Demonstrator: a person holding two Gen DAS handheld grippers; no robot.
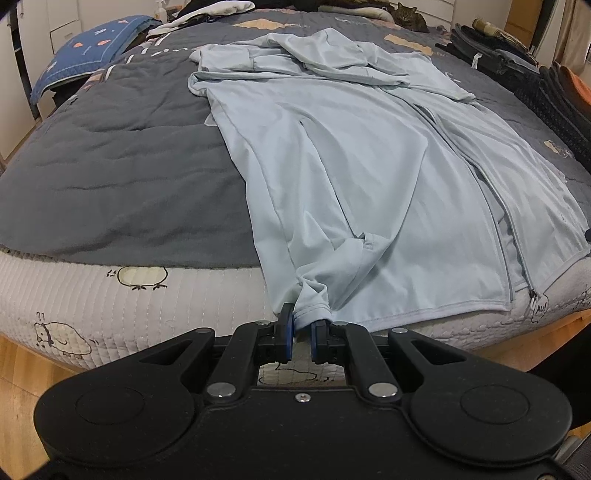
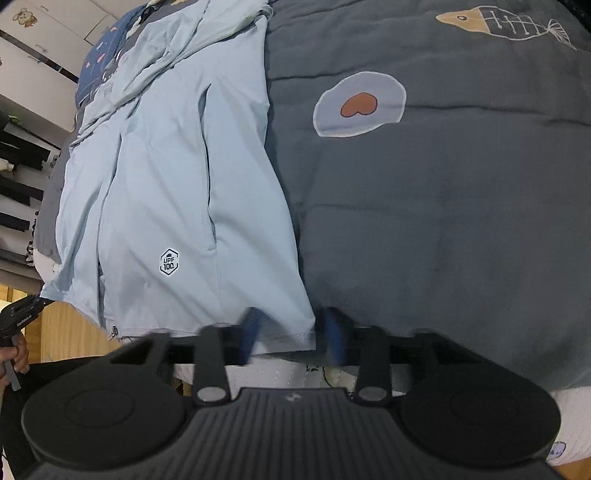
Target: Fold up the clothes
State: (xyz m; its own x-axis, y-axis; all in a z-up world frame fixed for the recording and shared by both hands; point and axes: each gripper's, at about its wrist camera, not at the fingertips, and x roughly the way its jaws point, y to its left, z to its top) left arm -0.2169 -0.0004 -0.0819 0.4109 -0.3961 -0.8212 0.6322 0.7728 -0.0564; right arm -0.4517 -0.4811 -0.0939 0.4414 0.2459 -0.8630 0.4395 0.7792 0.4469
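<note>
Pale-blue zip jacket (image 1: 354,177) lies spread lengthwise ahead of my tools on the grey quilt (image 1: 122,177), sleeves crossed at the far end, body not yet folded over. Left gripper (image 1: 302,330) pinches the near-left hem corner; right gripper (image 2: 291,332) gapes around the near-right hem corner, blurred. Folded stacks (image 1: 517,62) far right.

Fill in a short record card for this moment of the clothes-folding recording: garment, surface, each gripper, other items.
garment: light blue zip jacket, spread flat, hem at the bed's near edge
surface: bed with grey quilt
left gripper: shut on the jacket's bunched hem corner
right gripper: open, fingers either side of the other hem corner, blurred
other items: cat at the far end; dark folded clothes along the right side
</note>
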